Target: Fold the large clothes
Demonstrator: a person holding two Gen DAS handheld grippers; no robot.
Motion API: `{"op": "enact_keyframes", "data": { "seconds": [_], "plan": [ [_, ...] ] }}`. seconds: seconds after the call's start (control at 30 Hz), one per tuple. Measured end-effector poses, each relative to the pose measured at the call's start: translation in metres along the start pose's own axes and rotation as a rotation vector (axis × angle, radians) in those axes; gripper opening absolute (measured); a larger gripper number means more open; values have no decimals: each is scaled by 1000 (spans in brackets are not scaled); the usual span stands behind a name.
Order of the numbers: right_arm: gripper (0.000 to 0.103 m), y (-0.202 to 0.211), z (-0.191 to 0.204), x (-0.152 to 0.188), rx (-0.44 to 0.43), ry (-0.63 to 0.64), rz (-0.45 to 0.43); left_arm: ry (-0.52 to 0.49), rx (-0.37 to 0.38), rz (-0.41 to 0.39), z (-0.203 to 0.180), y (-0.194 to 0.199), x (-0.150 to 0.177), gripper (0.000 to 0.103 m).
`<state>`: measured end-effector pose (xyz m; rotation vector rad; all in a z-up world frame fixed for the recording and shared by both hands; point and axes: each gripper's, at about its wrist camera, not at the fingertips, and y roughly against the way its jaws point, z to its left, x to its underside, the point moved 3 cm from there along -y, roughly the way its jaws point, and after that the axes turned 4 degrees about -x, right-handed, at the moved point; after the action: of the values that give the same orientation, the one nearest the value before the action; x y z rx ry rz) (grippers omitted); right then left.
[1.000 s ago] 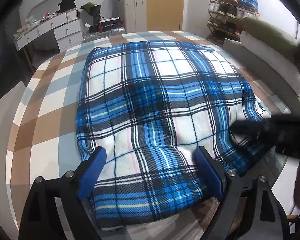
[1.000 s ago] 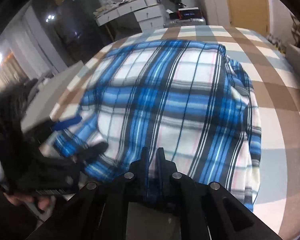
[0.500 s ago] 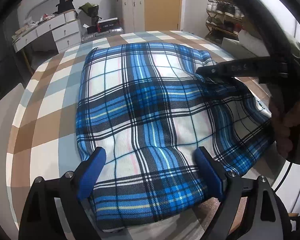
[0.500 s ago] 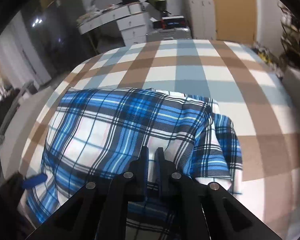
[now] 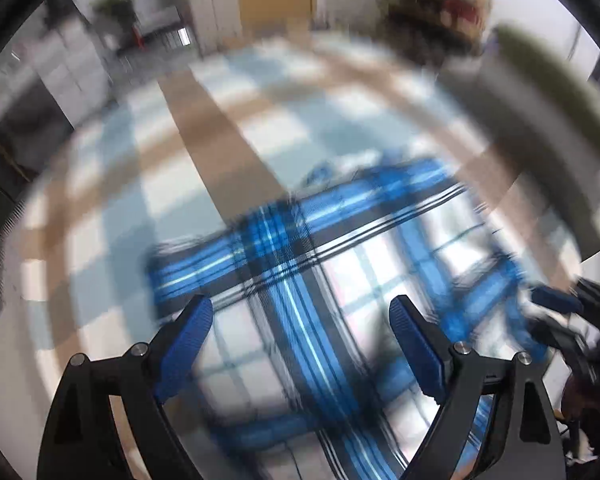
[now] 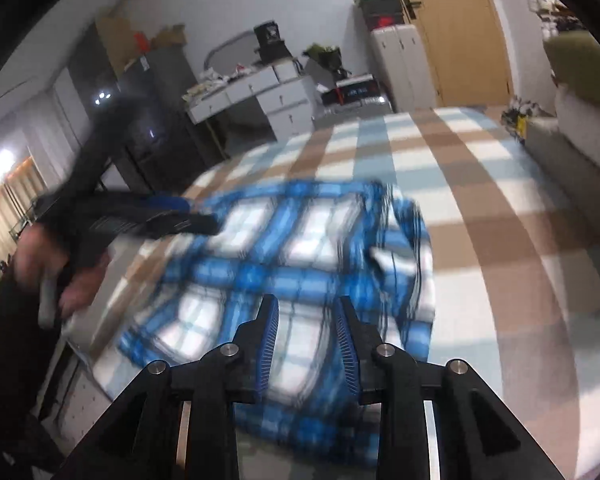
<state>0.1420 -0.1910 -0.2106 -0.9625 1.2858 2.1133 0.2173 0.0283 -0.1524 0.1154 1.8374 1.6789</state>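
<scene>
A blue, white and black plaid garment [image 6: 300, 264] lies folded into a smaller block on the checked bed; it also shows, blurred, in the left wrist view [image 5: 340, 280]. My left gripper [image 5: 300, 320] is open and empty above the garment's near part, and shows in the right wrist view [image 6: 168, 216] at the garment's left edge. My right gripper [image 6: 306, 320] is open with a narrow gap, empty, above the garment's near edge. It shows at the far right of the left wrist view [image 5: 556, 312].
The bed cover [image 6: 500, 216] is brown, white and pale blue checks. A grey headboard with a green cushion [image 6: 580, 68] runs along the right. A white dresser [image 6: 260, 96], suitcases and a wooden door [image 6: 456, 20] stand beyond the bed.
The right gripper let go of the plaid cloth and opened after carrying its edge across. The garment now lies folded smaller. Both grippers are moving fast; the views are blurred.
</scene>
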Motion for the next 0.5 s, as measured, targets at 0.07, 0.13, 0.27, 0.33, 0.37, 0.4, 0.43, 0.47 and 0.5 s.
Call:
{"op": "enact_keyframes", "data": {
  "seconds": [0.07,0.13,0.27,0.33,0.37,0.4,0.43,0.47,0.5],
  "plan": [
    [28,-5,-1,7,7,-29,59,1,14,33,1,-27,1,92],
    [27,1,-1,5,7,-57,59,3,-1,25,-1,-26,0,93],
    [29,4,7,-41,13,-10,-17,36,-35,-41,1,3,7,91],
    [29,-18,7,-70,9,33,-15,64,-17,-98,1,26,19,91],
    [29,-40,5,-87,25,52,8,66,-19,-117,0,36,29,92],
    [27,-56,2,-95,52,66,37,60,-34,-130,-1,42,36,92],
    [20,-78,-2,-104,66,80,65,56,-56,-137,-2,44,42,92],
    [12,-96,-7,-105,74,87,114,66,-80,-136,0,45,54,92],
    [5,-123,-14,-103,108,90,207,80,-78,-124,3,41,57,92]
  ]
}}
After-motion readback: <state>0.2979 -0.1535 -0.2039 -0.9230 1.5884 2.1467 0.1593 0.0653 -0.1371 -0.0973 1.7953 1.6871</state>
